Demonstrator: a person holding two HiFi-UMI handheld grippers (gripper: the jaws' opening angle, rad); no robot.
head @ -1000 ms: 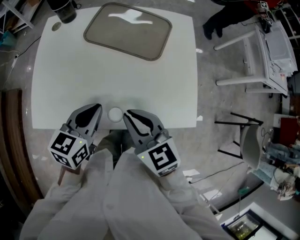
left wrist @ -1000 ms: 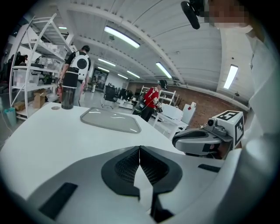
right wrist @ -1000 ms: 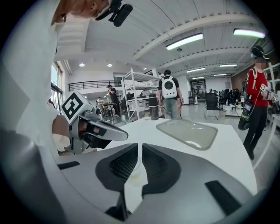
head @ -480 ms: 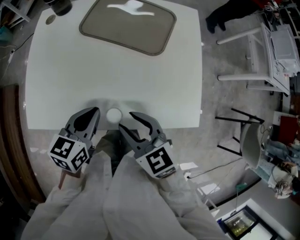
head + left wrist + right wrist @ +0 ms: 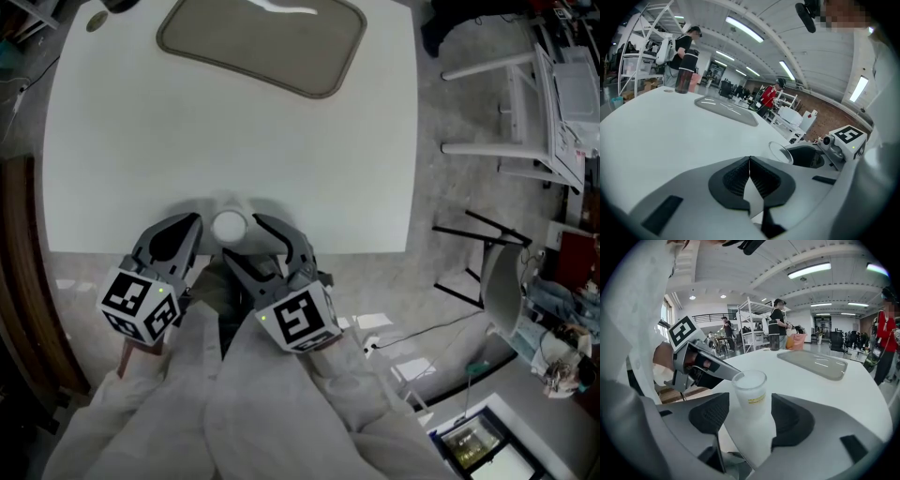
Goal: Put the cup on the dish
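A small frosted white cup (image 5: 229, 225) (image 5: 750, 385) stands upright at the white table's near edge. The dish, a grey-brown tray (image 5: 262, 42) (image 5: 813, 363), lies far off at the table's back. My right gripper (image 5: 242, 239) (image 5: 749, 399) is open; its jaws have just been opening. The cup stands just ahead between its fingertips, and neither pad touches it. My left gripper (image 5: 186, 225) (image 5: 749, 161) is shut on nothing, its tip just left of the cup. In the left gripper view the cup's rim (image 5: 780, 151) shows to the right.
The white table (image 5: 141, 141) ends right at the grippers. A dark bottle (image 5: 683, 78) stands at its far left corner. White frames and a rack (image 5: 506, 112) stand on the floor to the right. People stand in the background.
The right gripper's jaws were shut and now stand wide apart beside the cup. Both grippers have sunk a little toward the table edge. The cup has not moved.
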